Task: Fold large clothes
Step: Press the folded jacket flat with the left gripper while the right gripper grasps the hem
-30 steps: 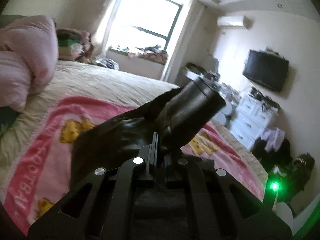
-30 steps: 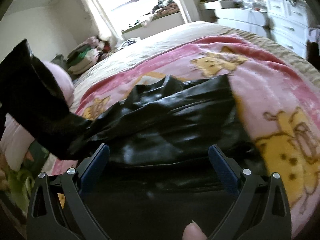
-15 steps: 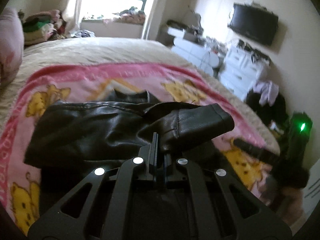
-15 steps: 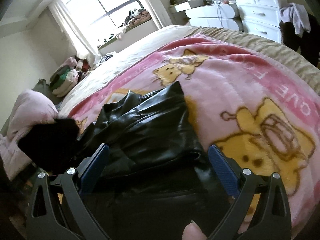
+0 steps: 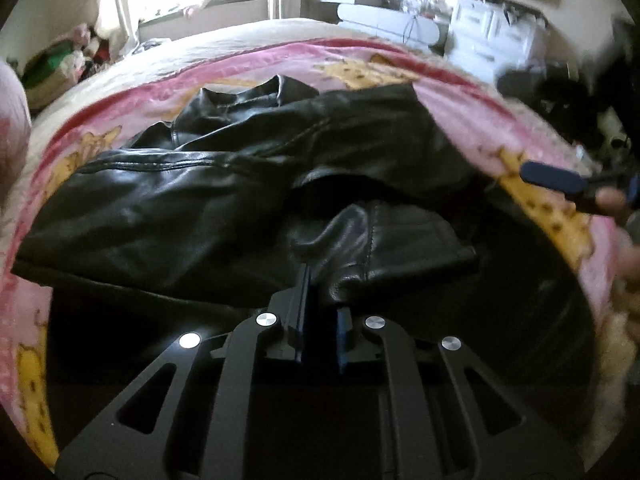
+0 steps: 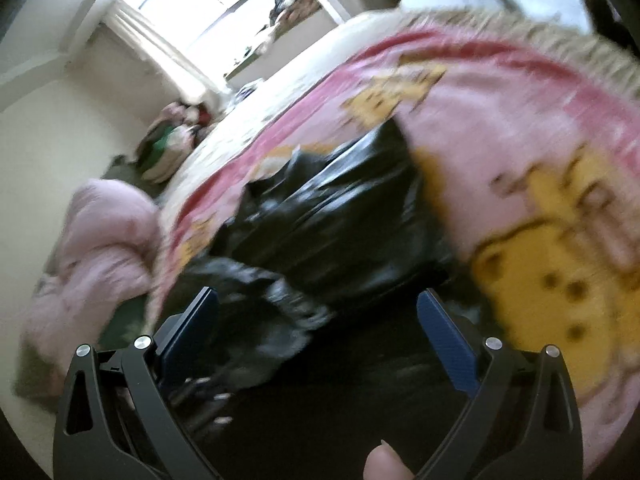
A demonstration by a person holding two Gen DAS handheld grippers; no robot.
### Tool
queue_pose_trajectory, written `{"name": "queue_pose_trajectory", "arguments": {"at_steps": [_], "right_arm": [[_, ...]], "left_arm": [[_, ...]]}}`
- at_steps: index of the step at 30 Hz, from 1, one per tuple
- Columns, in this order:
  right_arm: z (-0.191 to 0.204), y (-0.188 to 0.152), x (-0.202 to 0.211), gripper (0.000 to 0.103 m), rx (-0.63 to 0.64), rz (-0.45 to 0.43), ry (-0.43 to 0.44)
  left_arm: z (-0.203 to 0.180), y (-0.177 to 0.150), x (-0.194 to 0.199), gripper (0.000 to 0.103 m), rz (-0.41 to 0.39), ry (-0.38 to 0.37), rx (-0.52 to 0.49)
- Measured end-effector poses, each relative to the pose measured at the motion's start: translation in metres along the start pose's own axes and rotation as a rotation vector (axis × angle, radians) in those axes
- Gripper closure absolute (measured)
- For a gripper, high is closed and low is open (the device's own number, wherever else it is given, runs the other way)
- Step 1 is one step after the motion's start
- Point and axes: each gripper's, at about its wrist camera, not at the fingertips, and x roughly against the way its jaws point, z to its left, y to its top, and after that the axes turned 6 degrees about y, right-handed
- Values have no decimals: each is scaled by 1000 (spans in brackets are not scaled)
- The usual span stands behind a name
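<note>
A black leather jacket lies on a pink cartoon blanket on the bed. My left gripper is shut on the jacket's sleeve cuff, which lies folded across the jacket body. My right gripper is open and empty, low over the jacket near its edge; this view is blurred by motion. One of its blue fingers shows at the right of the left wrist view.
A pink duvet lies at the head of the bed. Piled clothes sit by the window. White drawers stand beyond the bed's far side.
My left gripper has carried the sleeve down from the air and across the jacket body, low over the bed. My right gripper has swung and tilted, staying open.
</note>
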Motion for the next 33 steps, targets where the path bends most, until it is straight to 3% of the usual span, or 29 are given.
{"name": "queue_pose_trajectory", "arguments": {"at_steps": [2,5,7,9,13,16,18,20,24,27,29,33], "right_arm": [[-1,-6,-14,5,-84,63,72],[-1,-14,-31,20,-139,115,81],[-2,-16,-41,22,-157,141,55],[-3,-18,-51,26,-169,149,35],[-8,-18,-61,42,-217,142,67],[-3,-14,-66,54,-185,137,43],[6,-12,-66,82,-120,118,39],[28,-8,-59,93,17,67,39],[72,7,-47,94,250,-2,18],[109,27,-37,94,408,-32,18],[120,37,-26,94,494,-62,-16],[119,49,-13,94,577,-90,-74]], "left_arm": [[-3,-5,1,96,-4,30,-36],[-9,-8,4,86,-14,83,-89],[-12,-10,6,46,-16,113,-109],[-9,-13,9,31,-15,66,-97],[-3,-20,17,31,-11,34,-78],[12,-25,30,28,-14,5,-19],[24,-28,42,26,-30,-9,25],[44,-29,57,25,-53,-13,81],[93,-21,77,25,-88,25,201],[138,-8,91,14,-134,123,299],[162,3,94,14,-150,165,359],[208,25,86,16,-175,143,528]]}}
